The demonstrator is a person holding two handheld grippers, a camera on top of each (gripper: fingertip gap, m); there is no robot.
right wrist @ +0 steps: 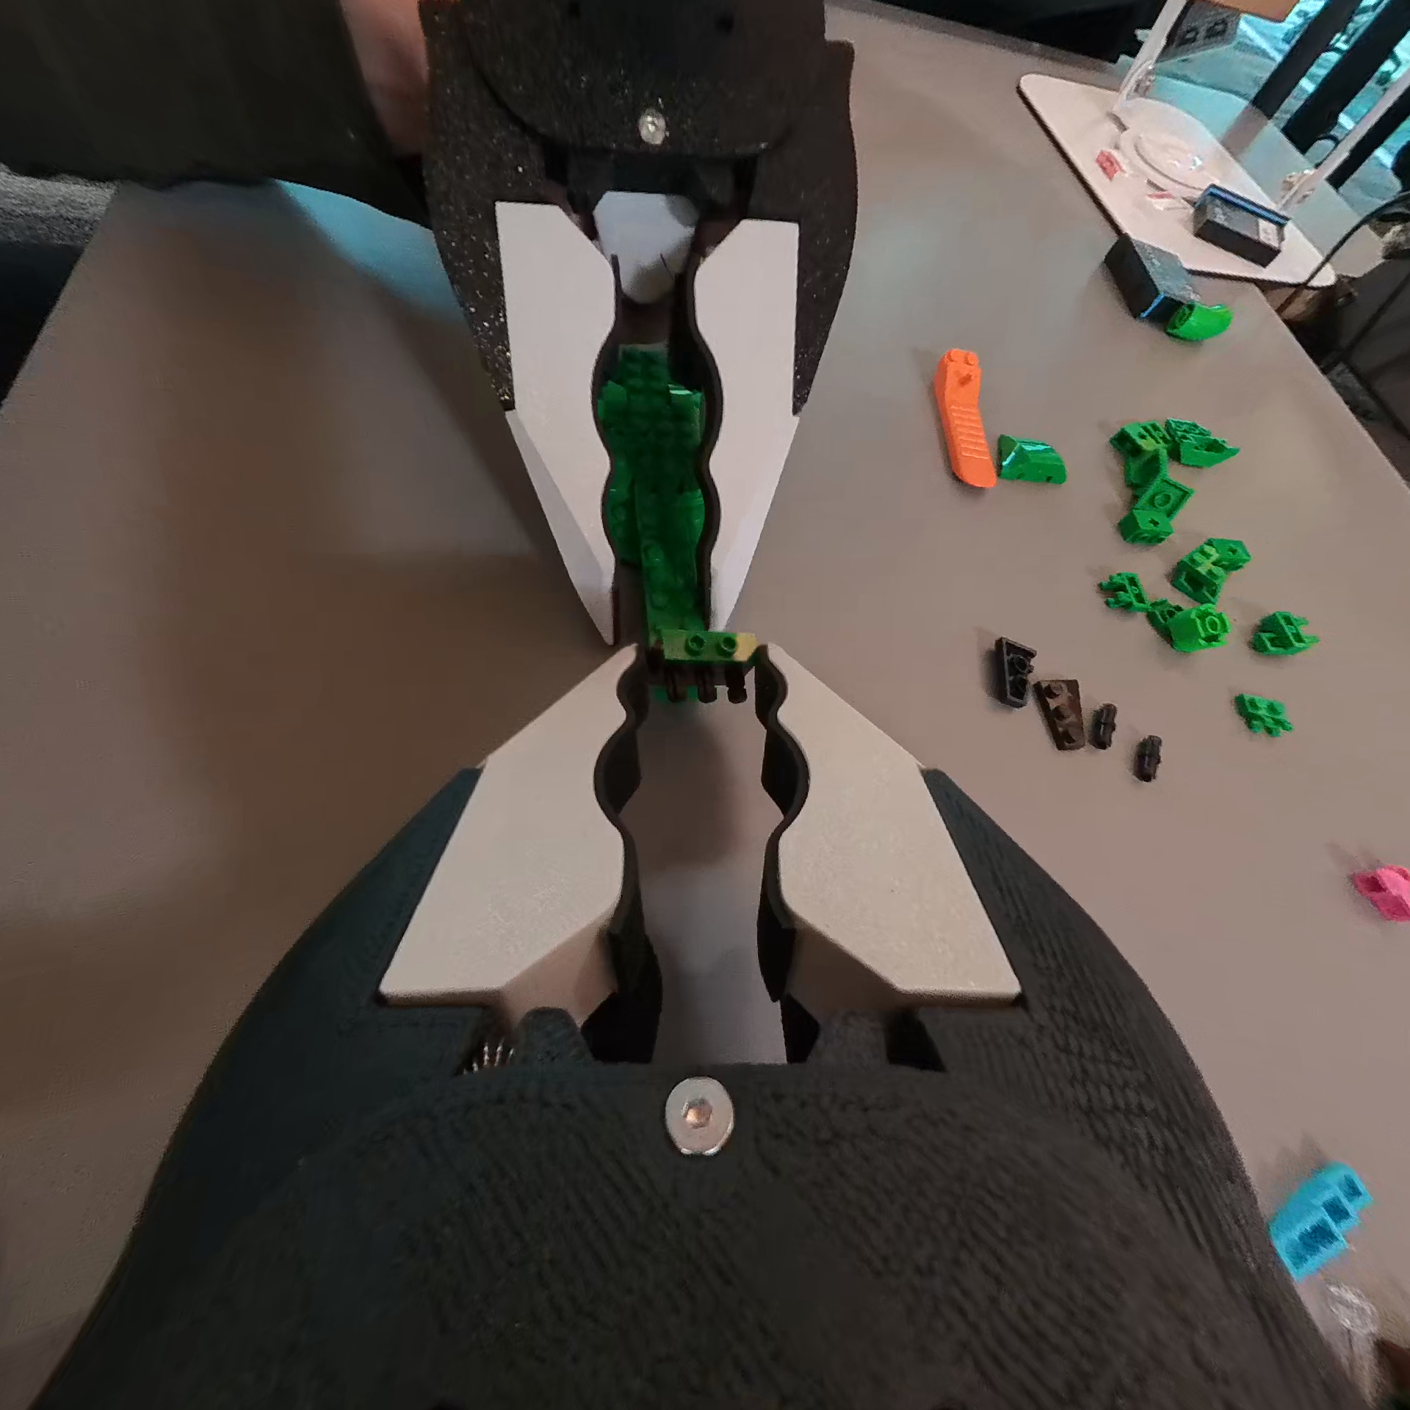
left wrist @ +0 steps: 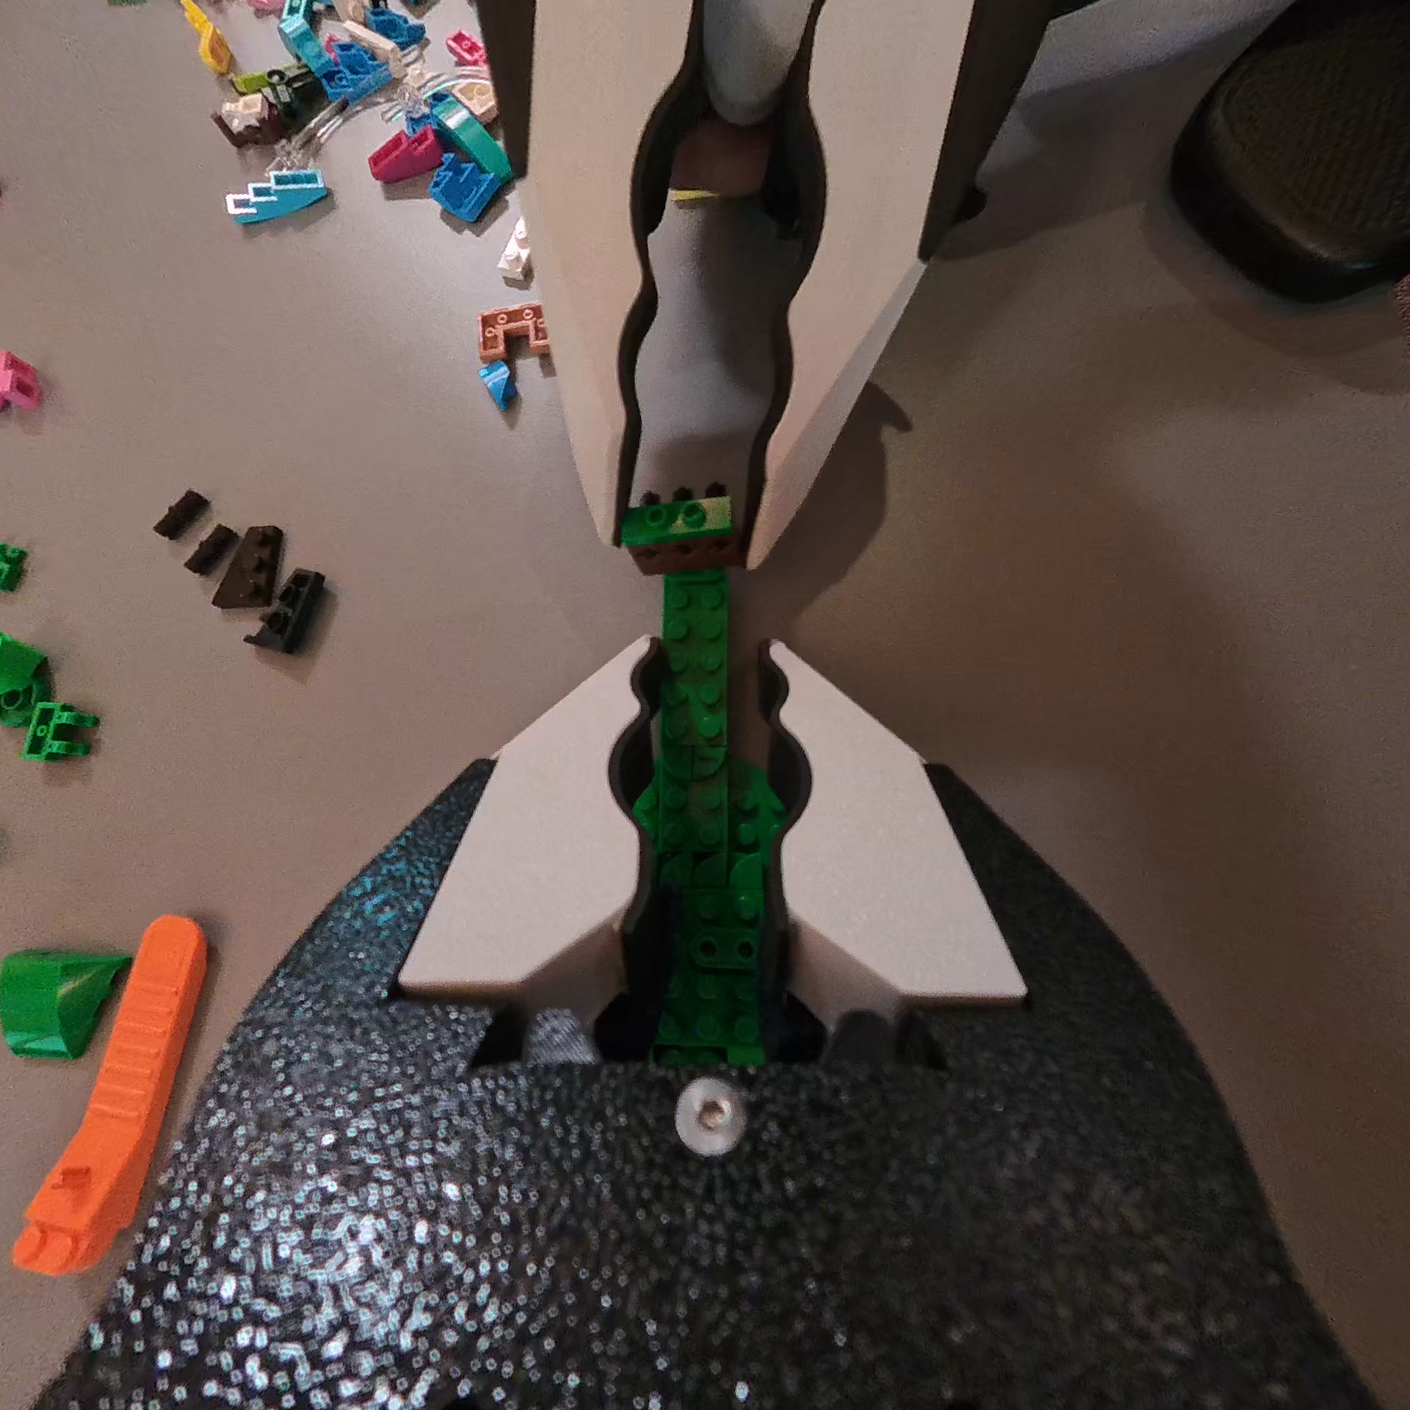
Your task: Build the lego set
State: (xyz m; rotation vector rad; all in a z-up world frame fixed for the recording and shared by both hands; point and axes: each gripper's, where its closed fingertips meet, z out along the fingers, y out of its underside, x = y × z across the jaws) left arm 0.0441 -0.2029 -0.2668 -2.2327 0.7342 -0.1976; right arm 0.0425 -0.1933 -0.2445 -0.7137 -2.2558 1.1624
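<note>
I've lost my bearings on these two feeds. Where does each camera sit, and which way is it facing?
Left wrist view: on the left gripper, looking along its fingers at the green build it clamps; the right gripper comes in from the far side.
Right wrist view: on the right gripper, facing back at the left gripper; a sleeve shows top left.
Shared: both grippers, the build, the orange tool.

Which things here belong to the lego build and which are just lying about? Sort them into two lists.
In the job:
left tongs, shut on the green lego assembly
right tongs, shut on the small green and brown piece
loose green bricks
loose dark pieces
orange brick separator

Lying about:
black box
white tray with clutter, far end of the table
</note>
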